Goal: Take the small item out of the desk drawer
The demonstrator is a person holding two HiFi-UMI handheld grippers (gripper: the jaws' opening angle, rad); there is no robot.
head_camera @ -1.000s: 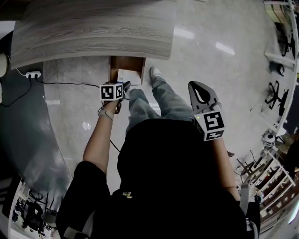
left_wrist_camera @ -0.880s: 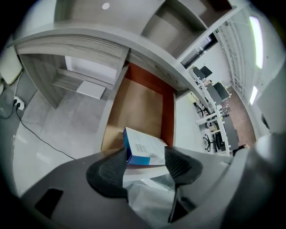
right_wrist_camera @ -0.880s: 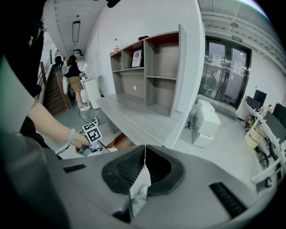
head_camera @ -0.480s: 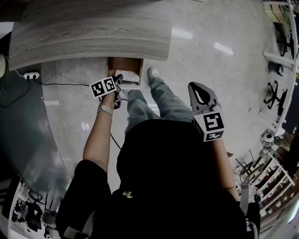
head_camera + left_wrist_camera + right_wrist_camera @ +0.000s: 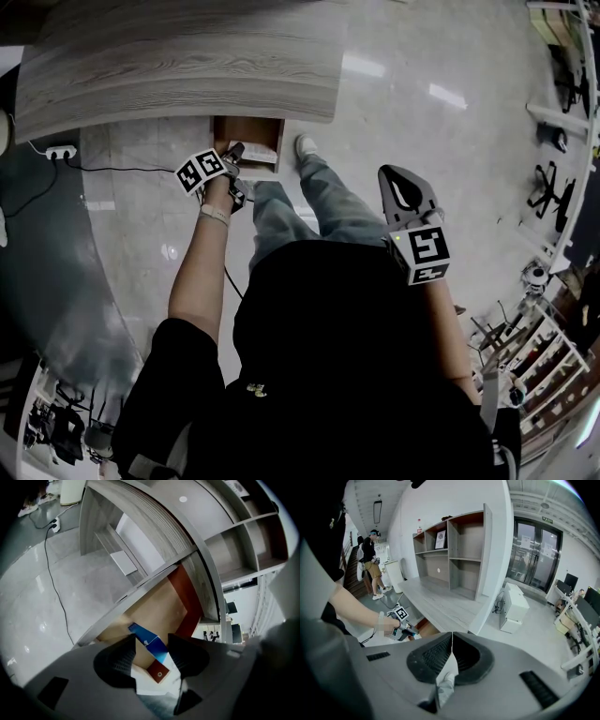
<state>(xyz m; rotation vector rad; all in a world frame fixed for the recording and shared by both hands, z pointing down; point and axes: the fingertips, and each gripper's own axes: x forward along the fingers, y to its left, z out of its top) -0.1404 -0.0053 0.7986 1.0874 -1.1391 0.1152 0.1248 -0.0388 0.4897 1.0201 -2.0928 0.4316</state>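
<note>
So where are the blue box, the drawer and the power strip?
blue box (image 5: 153,645), left gripper view, middle of its blue face.
drawer (image 5: 157,604), left gripper view, bare wooden bottom of the open drawer.
power strip (image 5: 63,150), head view, its white body lying on the floor.

I see the counter (image 5: 187,56) in pale grey wood grain. Under the counter's edge, the drawer (image 5: 160,605) is tan inside with a red-brown wall. The small box (image 5: 149,641) in it is bright blue and white. Beside the counter, the floor (image 5: 422,141) is glossy light grey.
</note>
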